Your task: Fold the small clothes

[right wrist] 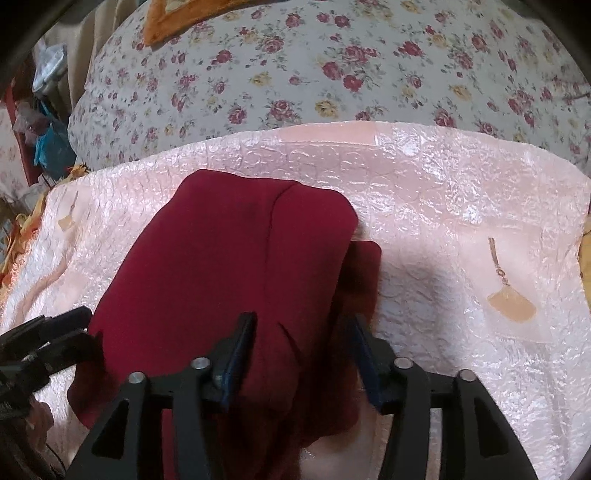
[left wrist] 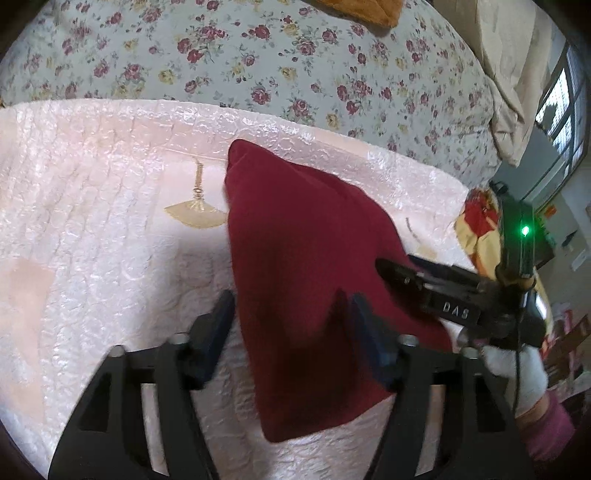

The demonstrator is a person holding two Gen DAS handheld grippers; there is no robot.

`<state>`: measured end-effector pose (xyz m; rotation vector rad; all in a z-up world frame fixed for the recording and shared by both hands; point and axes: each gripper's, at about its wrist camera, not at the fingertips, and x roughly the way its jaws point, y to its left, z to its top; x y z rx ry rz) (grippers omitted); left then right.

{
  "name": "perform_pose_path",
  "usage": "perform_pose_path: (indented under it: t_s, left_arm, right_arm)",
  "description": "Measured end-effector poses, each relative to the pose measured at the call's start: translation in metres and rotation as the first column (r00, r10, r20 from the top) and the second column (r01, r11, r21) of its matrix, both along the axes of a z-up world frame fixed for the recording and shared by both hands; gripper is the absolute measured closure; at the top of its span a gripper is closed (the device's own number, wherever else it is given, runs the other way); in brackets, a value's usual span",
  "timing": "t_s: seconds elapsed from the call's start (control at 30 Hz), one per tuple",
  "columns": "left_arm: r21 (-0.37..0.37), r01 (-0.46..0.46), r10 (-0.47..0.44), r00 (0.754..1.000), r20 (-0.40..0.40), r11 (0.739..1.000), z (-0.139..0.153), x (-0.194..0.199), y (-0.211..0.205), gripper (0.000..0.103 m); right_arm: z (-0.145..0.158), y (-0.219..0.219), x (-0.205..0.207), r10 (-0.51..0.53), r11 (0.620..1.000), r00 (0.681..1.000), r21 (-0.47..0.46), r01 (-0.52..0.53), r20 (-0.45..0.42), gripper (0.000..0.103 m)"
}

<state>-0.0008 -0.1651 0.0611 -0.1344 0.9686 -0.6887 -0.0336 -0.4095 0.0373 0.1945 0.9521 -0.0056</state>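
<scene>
Left tongs [left wrist: 291, 325]: mine, spread apart, both fingers hanging over the near part of the red garment [left wrist: 306, 266]; the cloth lies loose between them, gripped by neither.

Right tongs [right wrist: 301, 343]: mine, likewise parted, straddling the near edge of the same garment without pinching it. From the left wrist view these tongs [left wrist: 391, 271] reach in from the right side, tips over the cloth's right edge, held by my white-gloved hand [left wrist: 517, 373].

Red garment: one piece, dark crimson, partly folded, a seam line showing across its upper layer and a second layer peeking out at its right side. It lies on the pink quilted cover [left wrist: 110, 221], toward that cover's near edge and roughly midway across it.

Pink quilted cover: glossy, crinkled, with a gold fan motif [left wrist: 195, 214] stitched left of the garment as my left camera has it. The cover is spread over the bed.

Floral bedspread [left wrist: 258, 62]: pale ground, red and yellow roses, beyond the cover's far edge.

Orange cloth [right wrist: 166, 22]: at the bed's far edge.
</scene>
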Motion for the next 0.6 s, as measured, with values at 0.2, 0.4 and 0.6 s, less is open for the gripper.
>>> perform_pose_path:
  t_s: [0.2, 0.4, 0.6]
  left_arm:
    - [-0.023, 0.029, -0.03, 0.999, -0.038, 0.999, -0.008, 0.019, -0.014, 0.029]
    - [-0.037, 0.042, -0.045, 0.996, -0.073, 0.998, -0.023, 0.035, -0.021, 0.02]
    - [-0.08, 0.05, -0.063, 0.985, -0.16, 0.996, -0.043, 0.05, -0.023, 0.015]
  right_arm:
    - [-0.007, -0.011, -0.002, 0.006, 0.998, 1.0, 0.07, -0.006, 0.005, 0.035]
    - [-0.014, -0.016, 0.003, 0.028, 0.993, 1.0, 0.113, -0.029, 0.009, 0.028]
    - [-0.027, -0.027, 0.008, 0.028, 0.969, 1.0, 0.244, -0.031, 0.013, 0.024]
